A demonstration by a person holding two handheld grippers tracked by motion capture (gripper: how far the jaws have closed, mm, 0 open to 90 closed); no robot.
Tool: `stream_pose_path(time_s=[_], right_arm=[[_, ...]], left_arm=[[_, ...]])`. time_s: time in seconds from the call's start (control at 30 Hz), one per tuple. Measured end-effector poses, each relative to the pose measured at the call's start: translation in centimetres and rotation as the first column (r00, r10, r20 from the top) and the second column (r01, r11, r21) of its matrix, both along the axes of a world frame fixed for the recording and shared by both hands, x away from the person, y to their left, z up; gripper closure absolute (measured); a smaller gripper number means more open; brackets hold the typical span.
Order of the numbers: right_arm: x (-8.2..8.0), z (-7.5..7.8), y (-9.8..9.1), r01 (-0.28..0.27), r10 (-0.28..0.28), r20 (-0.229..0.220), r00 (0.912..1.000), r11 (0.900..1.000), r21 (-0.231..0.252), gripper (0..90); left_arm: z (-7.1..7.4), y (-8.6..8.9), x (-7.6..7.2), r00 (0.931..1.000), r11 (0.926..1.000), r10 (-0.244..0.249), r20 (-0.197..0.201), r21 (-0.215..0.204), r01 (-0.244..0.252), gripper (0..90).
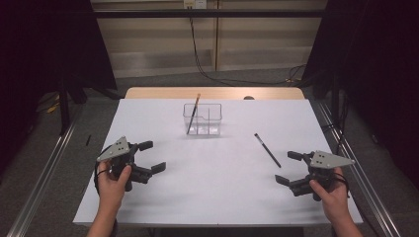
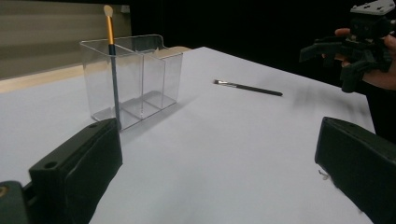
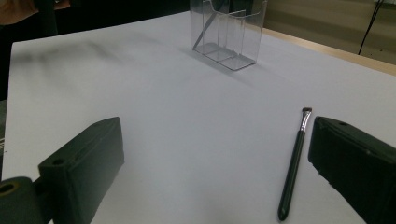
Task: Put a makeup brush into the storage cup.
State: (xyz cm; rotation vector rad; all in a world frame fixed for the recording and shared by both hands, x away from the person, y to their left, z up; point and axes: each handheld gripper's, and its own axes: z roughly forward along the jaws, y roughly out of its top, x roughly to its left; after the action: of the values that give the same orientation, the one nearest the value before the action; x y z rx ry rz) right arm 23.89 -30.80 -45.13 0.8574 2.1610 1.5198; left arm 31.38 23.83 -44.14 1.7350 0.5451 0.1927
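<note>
A clear plastic organizer (image 1: 203, 120) (image 2: 140, 77) (image 3: 229, 33) with compartments stands on the white table, back of center. A thin brush with a gold ferrule (image 1: 193, 113) (image 2: 112, 56) leans upright in its left compartment. A black brush (image 1: 267, 149) (image 2: 247, 87) (image 3: 293, 168) lies flat on the table to the right. My left gripper (image 1: 153, 156) (image 2: 219, 140) is open at the front left, nothing between its jaws. My right gripper (image 1: 285, 167) (image 3: 215, 163) is open at the front right, just short of the black brush, which lies beside its right jaw.
The white table surface (image 1: 217, 173) has a wooden edge (image 1: 212, 93) at the back. Metal rails (image 1: 44, 168) run along the floor on both sides. Cables (image 1: 207, 69) hang behind the table. A person's hands hold both grippers.
</note>
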Motion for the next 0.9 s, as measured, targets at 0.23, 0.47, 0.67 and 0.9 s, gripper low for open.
stream_pose_path(time_s=[0.23, 0.47, 0.67, 0.9], right_arm=[[0.1, 0.0, -0.1, 0.012, -0.012, 0.004, 0.9999, 0.9999, 0.004, 3.0], [0.5, -0.1, 0.0, 0.013, -0.013, 0.004, 0.9999, 0.9999, 0.005, 3.0], [0.5, -0.1, 0.0, 0.014, -0.014, 0.006, 0.9999, 0.9999, 0.004, 3.0], [0.7, -0.1, -0.2, 0.018, -0.018, 0.01, 0.9998, 0.9998, 0.005, 2.9]], left_arm=[[-0.2, 0.5, -0.5, 1.0, 1.0, 0.005, 0.005, 0.005, -0.005, 0.8], [-0.5, 1.3, -1.0, 1.0, 1.0, 0.005, 0.004, 0.008, -0.005, 0.8], [-0.5, 1.8, -1.2, 1.0, 0.9999, 0.004, 0.001, 0.012, -0.004, 0.8], [-0.7, 1.9, -1.4, 1.0, 0.9995, 0.004, -0.001, 0.03, -0.004, 0.8]])
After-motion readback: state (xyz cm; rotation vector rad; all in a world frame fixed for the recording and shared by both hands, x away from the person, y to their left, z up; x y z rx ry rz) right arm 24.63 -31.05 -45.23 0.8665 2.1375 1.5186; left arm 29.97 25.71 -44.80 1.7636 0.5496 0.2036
